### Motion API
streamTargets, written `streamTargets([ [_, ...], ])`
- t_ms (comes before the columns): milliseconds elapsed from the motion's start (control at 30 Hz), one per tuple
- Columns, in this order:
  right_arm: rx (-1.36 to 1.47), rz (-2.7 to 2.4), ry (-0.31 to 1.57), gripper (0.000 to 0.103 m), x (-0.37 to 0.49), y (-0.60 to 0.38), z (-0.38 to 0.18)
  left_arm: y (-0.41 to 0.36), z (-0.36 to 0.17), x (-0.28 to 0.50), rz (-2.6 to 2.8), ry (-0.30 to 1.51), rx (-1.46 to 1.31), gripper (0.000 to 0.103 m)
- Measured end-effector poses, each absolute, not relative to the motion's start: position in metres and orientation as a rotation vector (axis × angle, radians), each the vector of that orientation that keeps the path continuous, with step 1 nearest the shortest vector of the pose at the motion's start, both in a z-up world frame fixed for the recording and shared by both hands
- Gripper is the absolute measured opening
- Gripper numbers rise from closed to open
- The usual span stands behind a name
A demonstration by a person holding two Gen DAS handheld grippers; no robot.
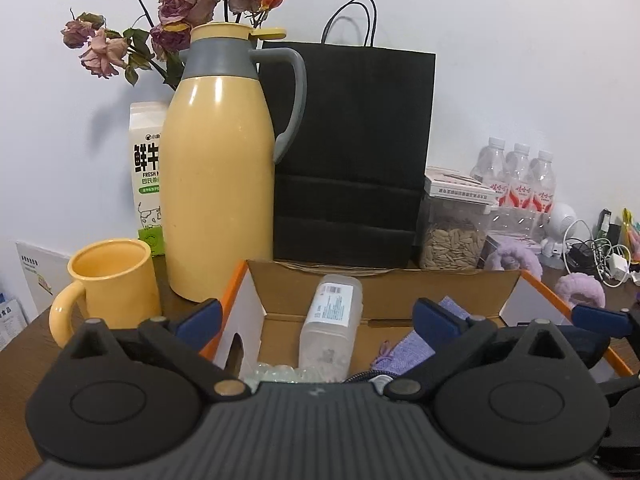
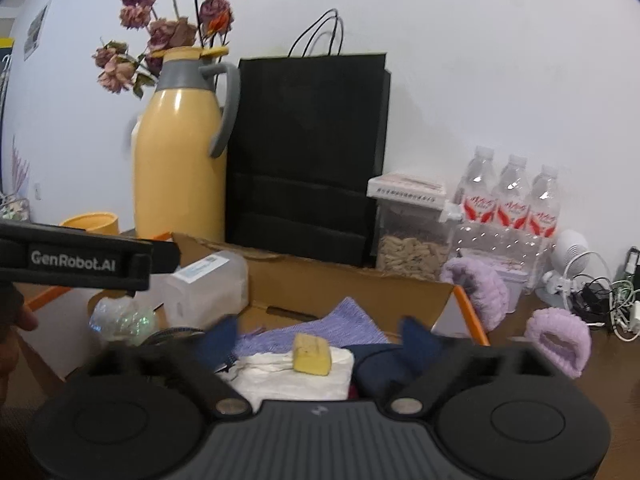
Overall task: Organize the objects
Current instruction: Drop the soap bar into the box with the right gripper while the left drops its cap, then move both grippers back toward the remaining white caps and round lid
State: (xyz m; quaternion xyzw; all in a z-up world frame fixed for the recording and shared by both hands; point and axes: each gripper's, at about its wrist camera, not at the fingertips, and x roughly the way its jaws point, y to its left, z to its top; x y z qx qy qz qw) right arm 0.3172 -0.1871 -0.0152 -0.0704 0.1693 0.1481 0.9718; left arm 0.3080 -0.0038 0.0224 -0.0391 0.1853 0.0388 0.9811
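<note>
Both tongs hover over the open cardboard box, centre of both views. Left tongs spread wide, nothing between them. Right tongs also spread, empty; tips are motion-blurred, so exact gap is unclear.

In the box: clear plastic container standing on end at centre of the left view, purple cloth, white folded cloth with a yellow sponge block lying on it, low centre of the right view.

Outside it, on the surface: two purple fluffy bands lower right, just beside the box's orange edge; yellow mug lower left.

Likely step: right tongs go for the nearest band. Advice: approach from above, straddle the soft ring across its thin side, close fully since it compresses, lift clear of the box wall before moving in. Keep away from the cable tangle at far right.
</note>
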Motion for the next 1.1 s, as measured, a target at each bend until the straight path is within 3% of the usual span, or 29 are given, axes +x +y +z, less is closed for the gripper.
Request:
streamTargets([
  [667, -0.18, 0.267, 0.279, 0.103, 0.268, -0.197, -0.009, -0.007, 0.024, 0.258, 0.067, 0.28, -0.076, 0.103],
  [1100, -0.205, 0.238, 0.311, 0.103, 0.217, -0.215, -0.023, -0.013, 0.01, 0.218, 0.069, 0.319, -0.043, 0.103],
])
